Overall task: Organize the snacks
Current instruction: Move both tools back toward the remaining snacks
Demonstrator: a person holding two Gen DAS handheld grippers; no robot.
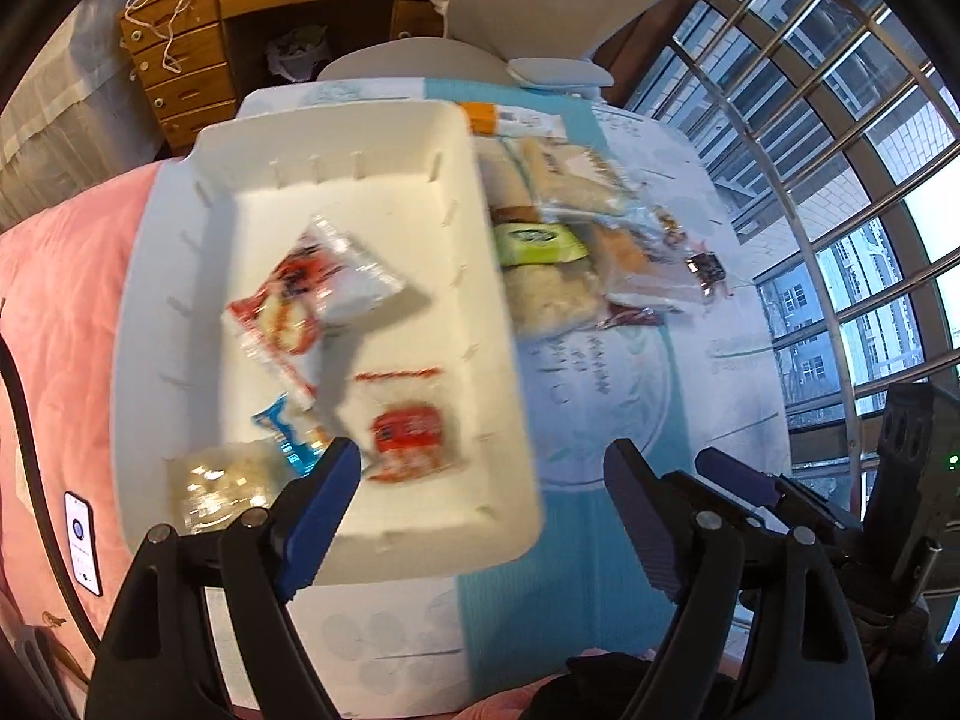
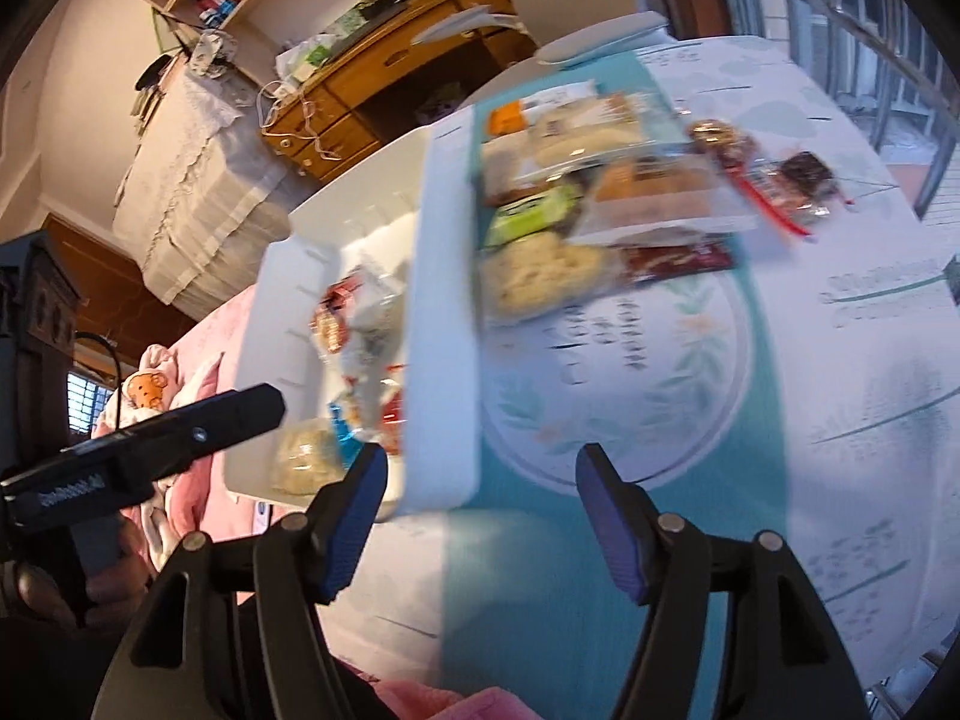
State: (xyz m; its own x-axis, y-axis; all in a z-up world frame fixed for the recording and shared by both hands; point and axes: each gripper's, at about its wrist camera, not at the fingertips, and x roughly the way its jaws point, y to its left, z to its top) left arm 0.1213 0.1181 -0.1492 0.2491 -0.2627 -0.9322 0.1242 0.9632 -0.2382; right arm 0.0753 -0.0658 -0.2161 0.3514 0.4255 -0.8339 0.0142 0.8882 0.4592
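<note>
The left tongs [image 1: 480, 474] stood wide open with nothing between their blue pads, hanging above the near rim of the white rectangular plastic bin [image 1: 504, 312] and the tabletop [image 1: 630, 372] beside it; the right tongs [image 2: 480, 501] were likewise open and empty, above the near wall of the bin [image 2: 447, 240]. The bin sat on the tabletop's left part, toward the pink bedcover [image 1: 66, 300]. Inside it lay what looked like four packets, though blur made the count unsure: a red-and-white crinkly snack bag [image 1: 306, 294], a small red-printed clear packet [image 1: 411, 438], a blue-edged wrapper [image 1: 282, 426] and a clear pack of pale biscuits [image 1: 222, 480]. Just right of the bin, a loose pile of unsorted snacks [image 1: 576, 228] lay touching and overlapping; roughly eight or nine, the exact number not clear. A green wrapped bar [image 1: 537, 240] and a clear bag of pale puffed rounds [image 1: 552, 294] lay nearest the bin wall. These packets were probably light, soft and slippery in their film, with crushable contents, so a pinch on a crimped end seam or across a narrow edge would likely serve best.
</note>
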